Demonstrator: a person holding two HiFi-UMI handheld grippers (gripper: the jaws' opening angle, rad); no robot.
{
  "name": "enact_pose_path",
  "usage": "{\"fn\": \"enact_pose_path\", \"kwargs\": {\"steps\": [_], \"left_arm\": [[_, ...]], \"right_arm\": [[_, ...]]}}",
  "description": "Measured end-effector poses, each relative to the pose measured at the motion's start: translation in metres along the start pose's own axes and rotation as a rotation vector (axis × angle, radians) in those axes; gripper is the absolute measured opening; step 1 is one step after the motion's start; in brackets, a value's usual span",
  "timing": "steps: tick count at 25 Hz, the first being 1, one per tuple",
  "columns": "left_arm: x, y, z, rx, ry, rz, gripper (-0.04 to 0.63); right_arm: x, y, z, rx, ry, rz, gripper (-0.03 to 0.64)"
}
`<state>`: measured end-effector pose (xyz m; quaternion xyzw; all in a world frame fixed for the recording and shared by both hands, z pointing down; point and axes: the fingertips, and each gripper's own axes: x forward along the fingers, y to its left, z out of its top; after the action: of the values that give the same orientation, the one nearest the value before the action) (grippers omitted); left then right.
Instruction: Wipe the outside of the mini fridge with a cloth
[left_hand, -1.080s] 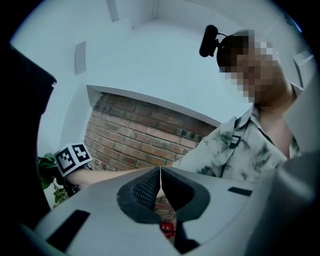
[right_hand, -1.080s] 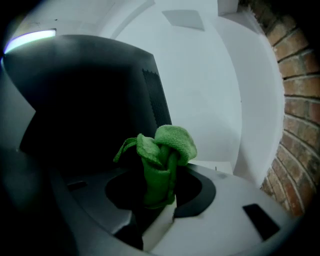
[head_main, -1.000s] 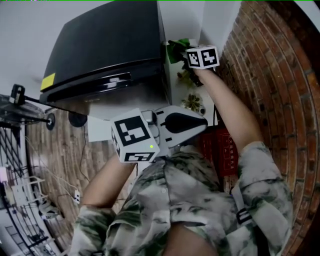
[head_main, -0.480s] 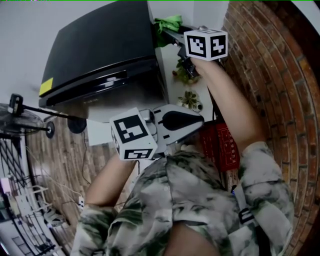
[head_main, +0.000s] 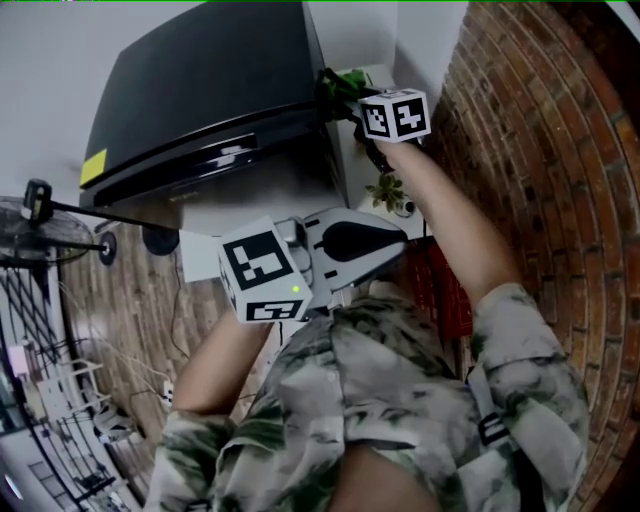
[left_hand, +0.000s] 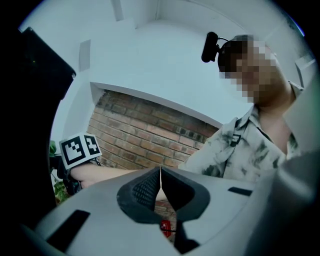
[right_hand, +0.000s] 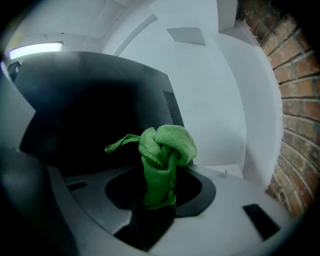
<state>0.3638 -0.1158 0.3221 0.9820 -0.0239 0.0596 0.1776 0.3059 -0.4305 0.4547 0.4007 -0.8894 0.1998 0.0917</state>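
Mini fridge (head_main: 210, 90) sits at eleven o'clock in the head view, its side wall just at nine o'clock of your right claw (right_hand: 160, 192), clamped on the green cloth (right_hand: 165, 145); your left claw (left_hand: 160, 176) hangs nearer you, closed on nothing

Between the mini fridge (head_main: 210, 90) and brick wall (head_main: 530, 120), a small plant (head_main: 387, 188) crowds the narrow gap.

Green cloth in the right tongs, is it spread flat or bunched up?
Bunched up. The green terry cloth is wadded into a lump pinched in the right tongs, one corner poking out leftward.
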Motion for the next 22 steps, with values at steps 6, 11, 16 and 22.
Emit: {"fn": "enact_pose_path", "kwargs": {"steps": [6,11,16,22], "left_arm": [[-0.003,0.005,-0.001,0.0,0.002,0.027,0.028],[-0.005,0.009,-0.002,-0.005,0.005,0.047,0.028],[-0.006,0.01,-0.003,-0.002,0.009,0.052,0.028],[-0.009,0.008,-0.005,-0.001,0.01,0.051,0.028]], "right_arm": [[0.027,-0.022,-0.07,0.019,0.13,-0.034,0.15],[0.042,-0.032,-0.117,0.038,0.222,-0.054,0.15],[0.043,-0.04,-0.153,0.05,0.296,-0.071,0.15],[0.018,-0.034,-0.104,0.078,0.164,-0.044,0.15]]}}
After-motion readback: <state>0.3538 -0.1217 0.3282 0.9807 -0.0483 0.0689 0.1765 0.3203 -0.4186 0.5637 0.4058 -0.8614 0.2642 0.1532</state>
